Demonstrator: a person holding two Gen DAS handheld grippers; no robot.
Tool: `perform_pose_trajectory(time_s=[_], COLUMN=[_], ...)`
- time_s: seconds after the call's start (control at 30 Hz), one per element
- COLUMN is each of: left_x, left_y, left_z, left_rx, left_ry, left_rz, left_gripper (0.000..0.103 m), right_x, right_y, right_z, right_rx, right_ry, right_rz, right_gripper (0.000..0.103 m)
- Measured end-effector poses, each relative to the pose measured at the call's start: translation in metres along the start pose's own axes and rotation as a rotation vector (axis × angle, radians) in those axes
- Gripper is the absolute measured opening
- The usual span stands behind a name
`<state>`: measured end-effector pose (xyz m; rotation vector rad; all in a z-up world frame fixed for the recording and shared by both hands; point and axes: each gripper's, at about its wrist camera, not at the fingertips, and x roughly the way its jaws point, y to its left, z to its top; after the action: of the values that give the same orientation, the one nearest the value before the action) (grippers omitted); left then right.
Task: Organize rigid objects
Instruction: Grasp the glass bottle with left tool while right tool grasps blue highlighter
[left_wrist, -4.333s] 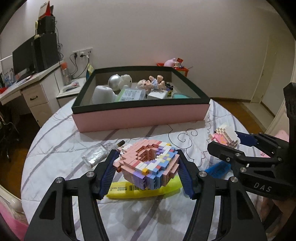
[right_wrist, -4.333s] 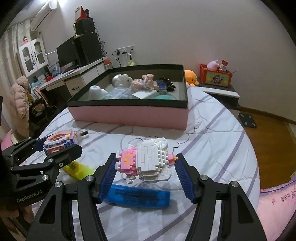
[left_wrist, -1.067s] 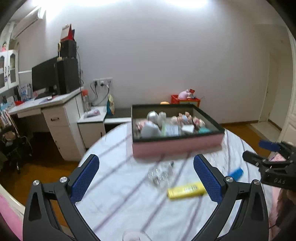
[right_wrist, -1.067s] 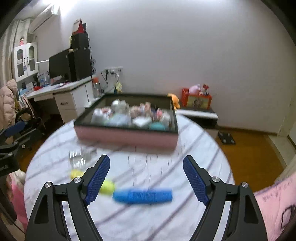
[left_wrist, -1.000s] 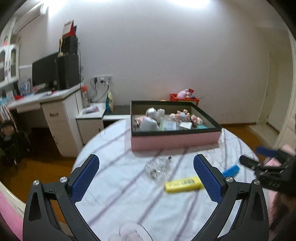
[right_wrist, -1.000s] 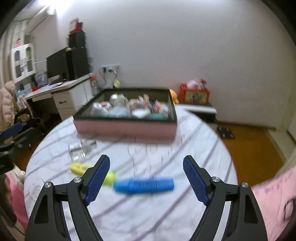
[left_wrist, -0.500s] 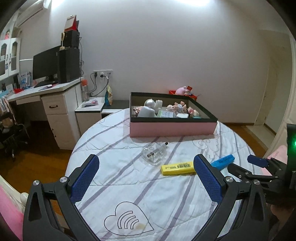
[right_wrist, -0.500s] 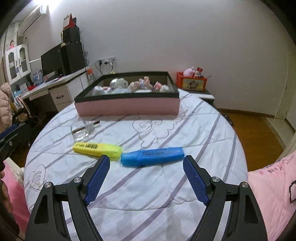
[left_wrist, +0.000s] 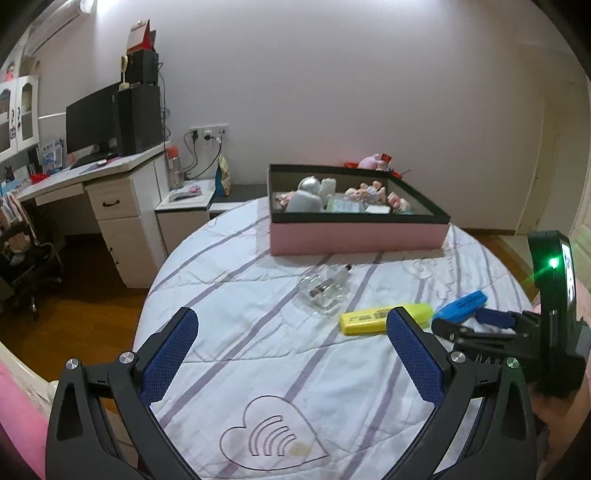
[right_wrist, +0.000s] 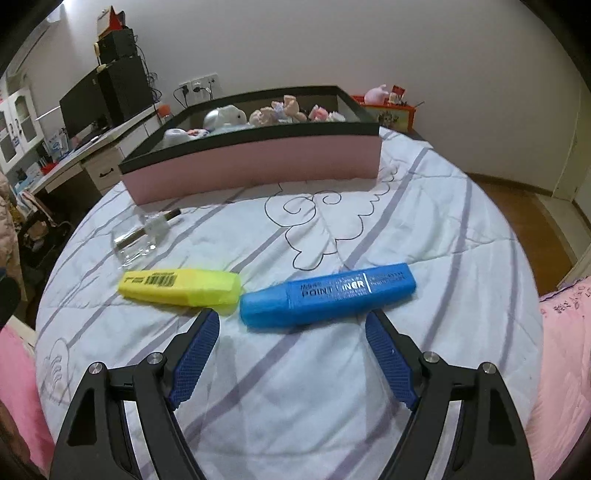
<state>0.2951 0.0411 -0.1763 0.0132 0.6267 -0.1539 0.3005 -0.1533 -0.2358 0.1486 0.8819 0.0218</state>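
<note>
A: Item: blue highlighter (right_wrist: 327, 299), on tabletop (right_wrist: 406, 229), just ahead of right tongs (right_wrist: 293, 356).
B: Light, stiff, slick plastic; grip mid-barrel. Both tongs gaping, empty, left tongs (left_wrist: 295, 358) included.

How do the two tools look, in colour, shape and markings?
Both the left tool and the right tool have black, angular frames with silver screws and blue textured pads. From the left camera, the right tool's body carries a black box with a green light.
</note>
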Motion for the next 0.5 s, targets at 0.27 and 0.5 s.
perform_pose_trajectory(time_s=[0.27, 0.5], left_x=[0.032, 0.066], left_y=[0.014, 0.004], left_z=[0.004, 0.014], left_rx=[-0.023, 0.025], left_ry=[0.071, 0.147], left_rz=[0.011, -0.019], left_gripper=[0.103, 0.103], right_x=[0.026, 0.036], right_y=[0.002, -0.001], right_z=[0.027, 0.038], right_rx=[-0.049, -0.133], right_ry=[0.019, 0.020], right_rz=[-0.018, -0.022], right_gripper=[0.082, 0.052])
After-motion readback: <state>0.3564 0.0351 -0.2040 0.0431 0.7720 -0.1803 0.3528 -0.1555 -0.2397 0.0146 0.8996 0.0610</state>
